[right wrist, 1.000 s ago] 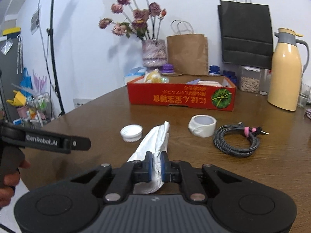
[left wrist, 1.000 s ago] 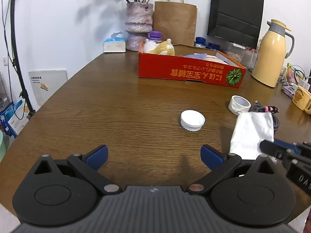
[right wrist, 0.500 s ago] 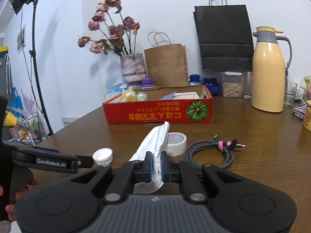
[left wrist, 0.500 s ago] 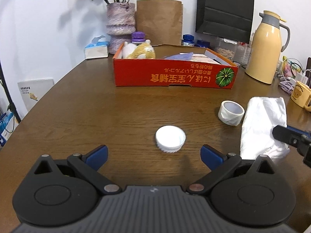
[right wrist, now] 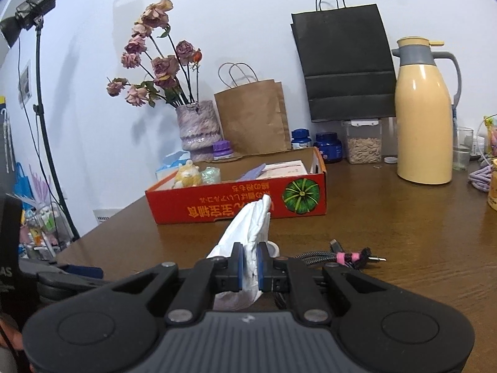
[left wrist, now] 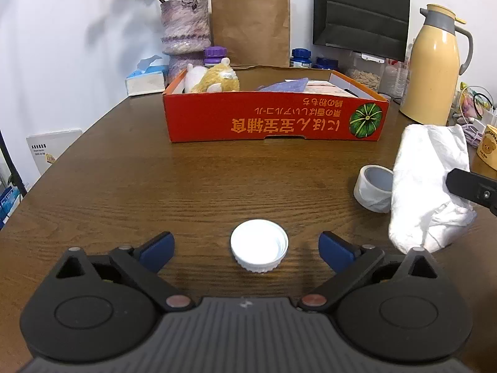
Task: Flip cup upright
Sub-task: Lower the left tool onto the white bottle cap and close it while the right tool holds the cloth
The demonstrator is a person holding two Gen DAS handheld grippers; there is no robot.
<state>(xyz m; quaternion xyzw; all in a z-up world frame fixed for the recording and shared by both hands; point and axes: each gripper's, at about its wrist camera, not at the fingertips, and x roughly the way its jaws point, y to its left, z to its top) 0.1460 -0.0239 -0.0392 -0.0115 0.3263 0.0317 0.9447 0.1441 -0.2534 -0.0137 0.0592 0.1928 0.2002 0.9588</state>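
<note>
Left gripper [left wrist: 245, 244]: jaws wide, nothing between the pads, framing the cap [left wrist: 259, 245] in the lower centre of the left view. The cap sits on the table [left wrist: 155, 186], open side up, ribbed rim showing. It's the only cup-like thing near the jaws, so I take it as the task's object, and it already looks mouth-up. Can't tell whether that counts as done or a different cup is meant; the yellow mug [left wrist: 487, 147] at the right edge stands upright too.

Right gripper [right wrist: 248, 267]: clamped on a white cloth [right wrist: 248, 233], lifted off the table, lower centre of the right view; in the left view it hangs at right beside the tape roll [left wrist: 372, 191].

Left to do, my read: grab the cap, if anything.
</note>
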